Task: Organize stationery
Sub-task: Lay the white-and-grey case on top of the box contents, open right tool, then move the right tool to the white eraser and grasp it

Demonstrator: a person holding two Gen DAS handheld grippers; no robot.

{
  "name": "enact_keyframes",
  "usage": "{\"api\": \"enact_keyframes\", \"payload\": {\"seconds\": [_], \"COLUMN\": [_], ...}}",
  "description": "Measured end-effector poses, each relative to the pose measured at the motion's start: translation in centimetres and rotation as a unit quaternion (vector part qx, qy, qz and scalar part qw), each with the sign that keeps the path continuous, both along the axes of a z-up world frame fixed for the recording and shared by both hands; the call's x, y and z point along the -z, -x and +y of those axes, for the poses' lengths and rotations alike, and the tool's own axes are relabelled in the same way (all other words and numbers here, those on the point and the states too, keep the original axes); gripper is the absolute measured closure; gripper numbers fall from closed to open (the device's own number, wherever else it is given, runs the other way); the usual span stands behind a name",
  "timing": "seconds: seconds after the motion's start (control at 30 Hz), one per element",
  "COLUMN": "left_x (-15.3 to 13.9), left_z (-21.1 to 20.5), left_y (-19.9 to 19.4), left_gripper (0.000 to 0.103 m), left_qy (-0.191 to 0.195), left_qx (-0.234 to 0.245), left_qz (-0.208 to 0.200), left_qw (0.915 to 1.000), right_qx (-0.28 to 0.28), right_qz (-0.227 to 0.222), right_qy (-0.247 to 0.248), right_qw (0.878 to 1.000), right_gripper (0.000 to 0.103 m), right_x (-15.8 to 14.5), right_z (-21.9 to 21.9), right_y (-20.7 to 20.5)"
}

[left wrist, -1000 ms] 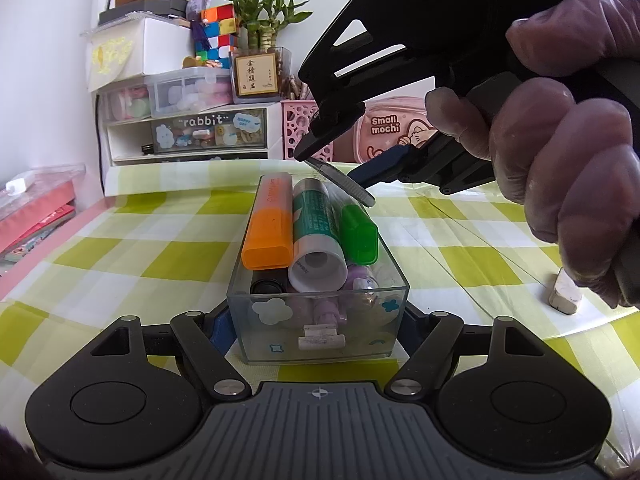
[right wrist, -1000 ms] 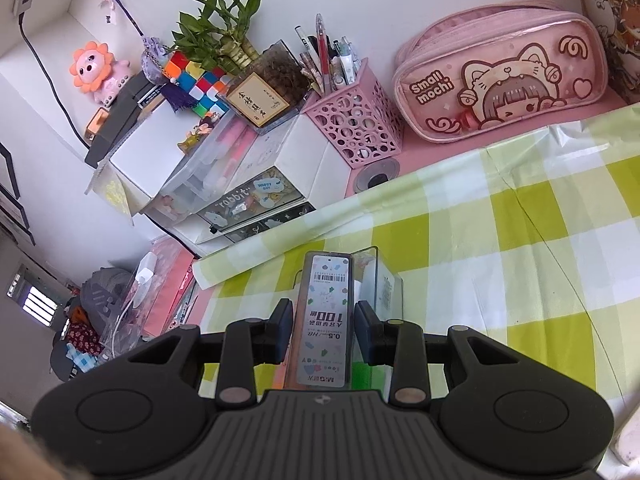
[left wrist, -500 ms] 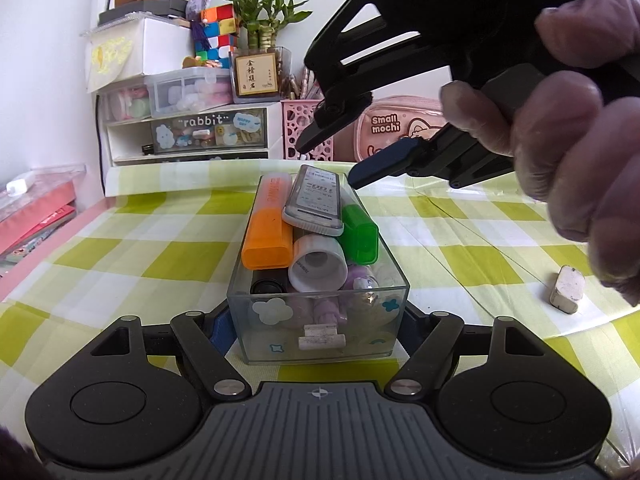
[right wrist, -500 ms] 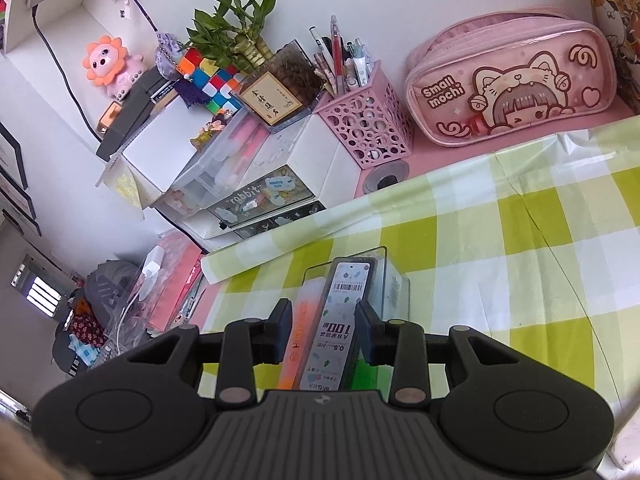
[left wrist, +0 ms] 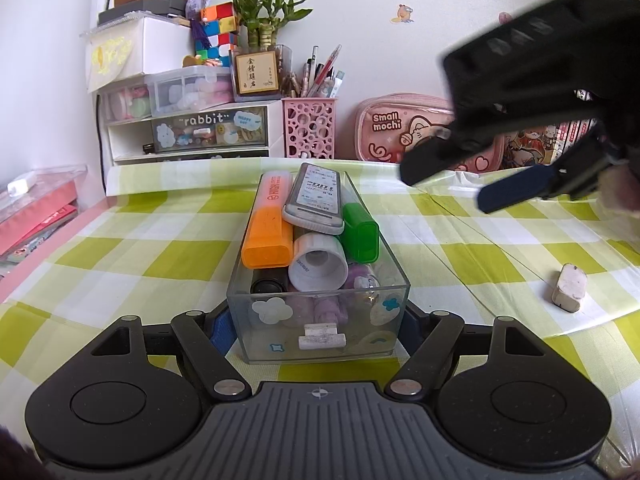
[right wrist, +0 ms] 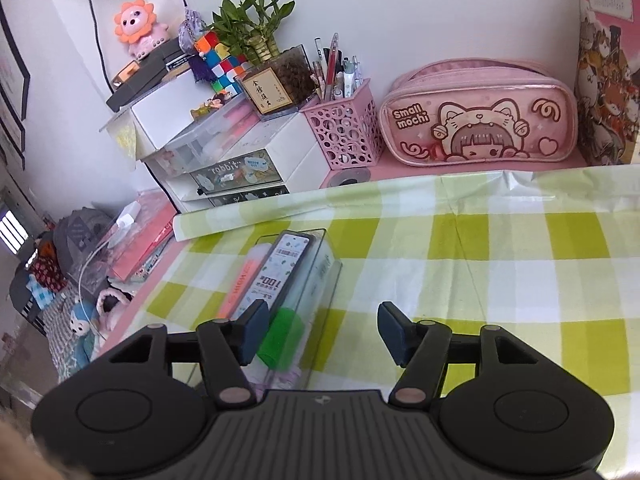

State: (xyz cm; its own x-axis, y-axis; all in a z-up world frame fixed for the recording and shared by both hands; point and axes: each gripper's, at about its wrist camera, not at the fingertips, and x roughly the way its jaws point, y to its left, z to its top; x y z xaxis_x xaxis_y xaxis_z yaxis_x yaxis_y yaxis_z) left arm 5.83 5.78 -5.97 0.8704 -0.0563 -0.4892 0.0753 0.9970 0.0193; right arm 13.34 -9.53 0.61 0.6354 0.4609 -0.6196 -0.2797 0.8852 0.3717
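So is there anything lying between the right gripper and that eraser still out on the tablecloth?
Nothing visible does. In the left wrist view the eraser lies alone on the checked tablecloth, to the right of the clear box. The right gripper hangs above with jaws open and empty, only bare cloth below it.
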Motion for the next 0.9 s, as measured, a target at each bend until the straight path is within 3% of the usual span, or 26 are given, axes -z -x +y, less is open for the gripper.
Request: {"api": "enact_keyframes", "payload": {"seconds": [0.37, 0.67, 0.9], "left_x": [0.0, 0.0, 0.0], "left_z": [0.0, 0.0, 0.0], "left_y": [0.0, 0.0, 0.0], "left_gripper": [0.028, 0.029, 0.029], "left_qy": [0.0, 0.0, 0.0], "left_qx": [0.0, 0.0, 0.0], "left_qz": [0.0, 0.0, 0.0], "left_qw": [1.0, 1.0, 1.0], "right_qx": [-0.02, -0.044, -0.069], "right_qz": [-0.054, -0.061, -0.073], "right_qy": [0.094, 0.184, 0.177], "right_qw": [0.994, 0.98, 0.979], "right_gripper": [0.025, 0.023, 0.023], "right_x": [1.3, 4.4, 5.2], "right_z": [-5.3, -7.1, -7.5], "right_y": [4.4, 6.0, 6.2]}}
